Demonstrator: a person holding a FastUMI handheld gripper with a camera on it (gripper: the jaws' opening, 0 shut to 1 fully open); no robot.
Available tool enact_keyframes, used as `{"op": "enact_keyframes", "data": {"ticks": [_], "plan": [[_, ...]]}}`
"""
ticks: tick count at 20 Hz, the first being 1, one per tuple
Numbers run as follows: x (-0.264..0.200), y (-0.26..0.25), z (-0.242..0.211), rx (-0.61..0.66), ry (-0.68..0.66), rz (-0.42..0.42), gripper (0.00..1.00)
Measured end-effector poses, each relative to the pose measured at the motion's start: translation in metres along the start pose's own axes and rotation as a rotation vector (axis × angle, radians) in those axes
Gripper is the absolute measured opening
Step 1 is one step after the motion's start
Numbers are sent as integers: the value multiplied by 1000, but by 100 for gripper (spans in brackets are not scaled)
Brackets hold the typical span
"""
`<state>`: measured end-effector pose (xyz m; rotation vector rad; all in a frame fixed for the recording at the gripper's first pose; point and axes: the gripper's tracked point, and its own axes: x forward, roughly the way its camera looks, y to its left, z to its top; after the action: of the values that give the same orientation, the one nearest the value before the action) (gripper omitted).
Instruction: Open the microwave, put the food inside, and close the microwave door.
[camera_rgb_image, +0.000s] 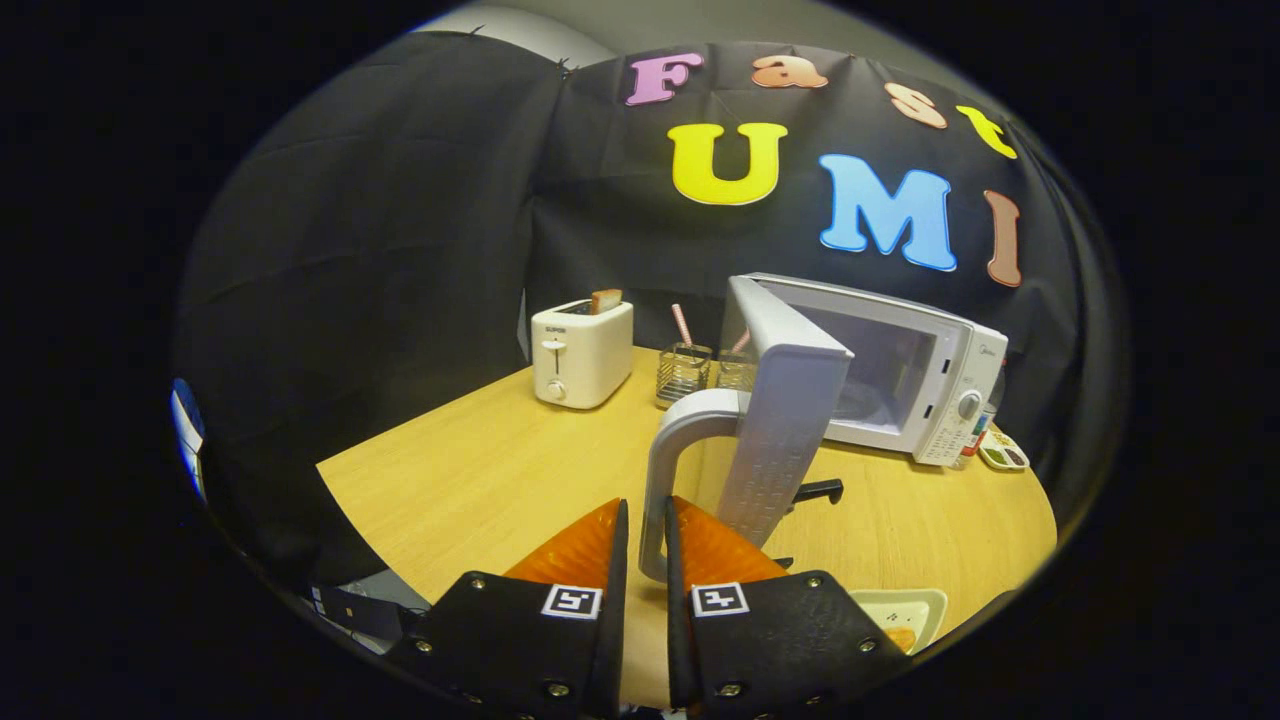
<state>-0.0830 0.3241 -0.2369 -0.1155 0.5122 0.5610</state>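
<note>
The white microwave (925, 385) stands at the back right of the wooden table (480, 470). Its door (785, 420) is swung wide open towards me, edge on, and the cavity (880, 375) shows behind it. My gripper (647, 540) has its two orange fingers (585, 545) closed on the lower part of the door's grey handle (665, 470), one on each side. A pale plate (915, 615) with something orange on it sits at the table's near right, beside the right finger, partly hidden.
A white toaster (582, 352) with a slice of bread in it stands at the back left. Two wire holders (685, 372) with straws sit between toaster and microwave. A small dish (1003, 452) lies right of the microwave. A black object (822, 490) lies behind the door.
</note>
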Motion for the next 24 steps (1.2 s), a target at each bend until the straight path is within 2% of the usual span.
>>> {"op": "enact_keyframes", "data": {"ticks": [5, 8, 10, 11, 13, 18, 24], "plan": [[-8, 37, 23, 9, -51, 99, 19], [-34, 46, 48, 26, -122, 145, 20], [-52, 46, 66, 43, -178, 181, 42], [-61, 44, 75, 51, -212, 186, 61], [-76, 25, 87, 60, -262, 145, 97], [-94, -33, 80, 64, -287, 9, 97], [-100, -112, 28, 112, -207, -157, 97]]}}
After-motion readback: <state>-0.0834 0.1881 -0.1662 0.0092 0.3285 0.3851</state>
